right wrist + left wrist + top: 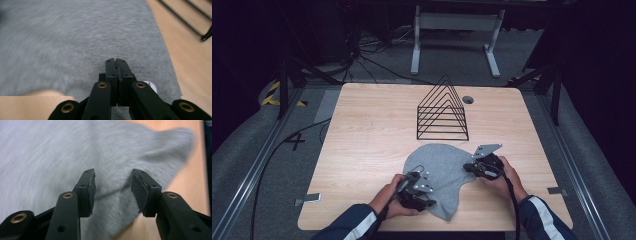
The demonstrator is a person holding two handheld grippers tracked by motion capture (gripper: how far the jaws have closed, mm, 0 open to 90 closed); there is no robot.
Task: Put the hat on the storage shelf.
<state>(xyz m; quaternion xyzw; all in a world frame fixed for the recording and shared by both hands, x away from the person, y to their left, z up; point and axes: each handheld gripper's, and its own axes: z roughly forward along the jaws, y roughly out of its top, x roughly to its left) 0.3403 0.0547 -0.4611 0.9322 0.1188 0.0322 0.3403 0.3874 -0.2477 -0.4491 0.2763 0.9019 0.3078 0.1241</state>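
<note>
A grey cloth (439, 165) lies rumpled on the wooden table (362, 125) near the front edge. My left gripper (428, 200) is at the cloth's front left part. In the left gripper view it (113, 187) is open, with the cloth (62, 150) lying below and between the jaws. My right gripper (468, 167) is at the cloth's right edge. In the right gripper view it (116, 61) is shut, pads pressed together over the cloth (75, 37), and I see nothing between them. A small white bit (151, 86) peeks out beside the right jaw.
A black wire rack (443, 112) of triangular frames stands behind the cloth at mid-table; its bars (185, 20) show at the upper right of the right gripper view. A round cable hole (468, 99) is near the table's back edge. Bare wood lies to the left and right.
</note>
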